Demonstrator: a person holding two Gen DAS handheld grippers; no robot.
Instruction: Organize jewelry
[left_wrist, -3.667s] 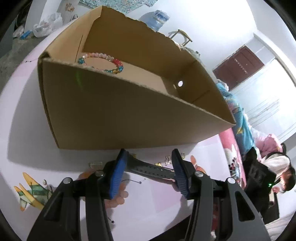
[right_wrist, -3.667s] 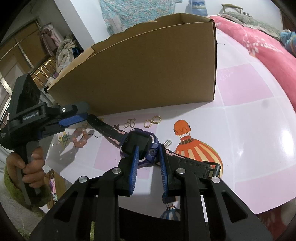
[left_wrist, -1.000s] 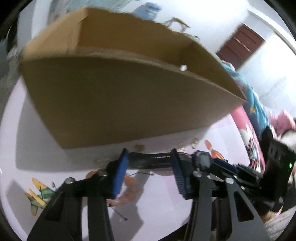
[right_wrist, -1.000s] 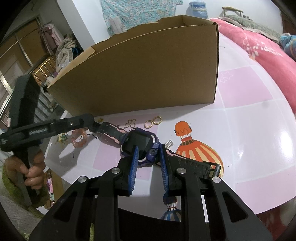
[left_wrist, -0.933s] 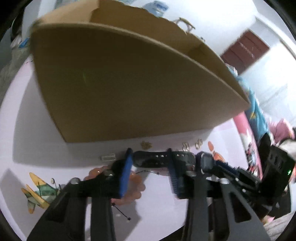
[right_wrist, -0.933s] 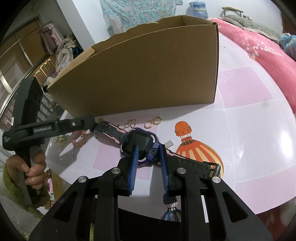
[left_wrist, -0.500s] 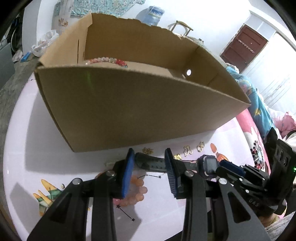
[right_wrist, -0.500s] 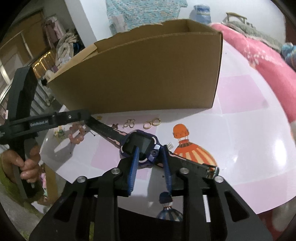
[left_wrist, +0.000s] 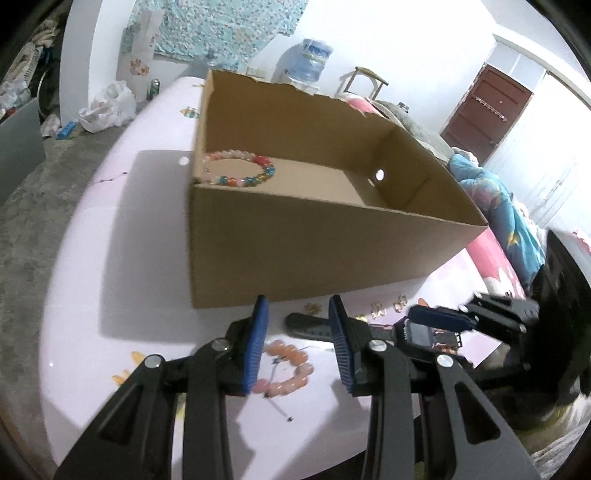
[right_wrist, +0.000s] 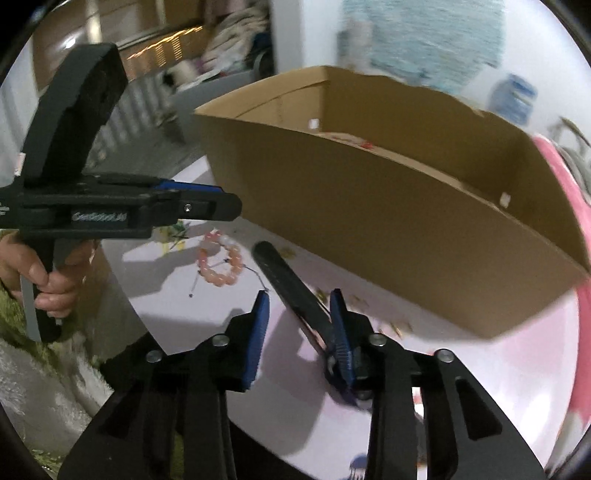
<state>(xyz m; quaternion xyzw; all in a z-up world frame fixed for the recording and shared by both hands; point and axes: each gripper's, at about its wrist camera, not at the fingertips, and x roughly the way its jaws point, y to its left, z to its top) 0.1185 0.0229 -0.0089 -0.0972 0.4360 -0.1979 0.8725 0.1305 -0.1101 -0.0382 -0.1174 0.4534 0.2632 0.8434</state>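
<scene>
The watch (left_wrist: 373, 330) lies flat on the pink-and-white bench (left_wrist: 122, 280), just in front of the near wall of the cardboard box (left_wrist: 317, 254). Its long axis runs roughly parallel to that wall: in the left wrist view the free strap end sits at lower centre and the case at lower right; in the right wrist view the strap (right_wrist: 291, 290) runs diagonally from centre down to the right.

The left gripper (left_wrist: 297, 341) has its jaws spread, with nothing pressed between them; the strap end appears in the gap, seemingly beyond and below the pads. The right gripper (right_wrist: 301, 332) also has its jaws spread; the strap passes by its right-hand pad, but blur prevents telling whether it is touched. The left view shows a blue pad of the right gripper over the watch case, so the right hand is probably the nearer to the case and the left to the strap tip.

A pink bead bracelet (left_wrist: 286, 369) lies on the bench just beside the strap end, below the left jaws. Small gold earrings (left_wrist: 388, 310) lie between watch and box. A multicoloured bead bracelet (left_wrist: 240, 170) is already inside the box, at its upper-left corner.
</scene>
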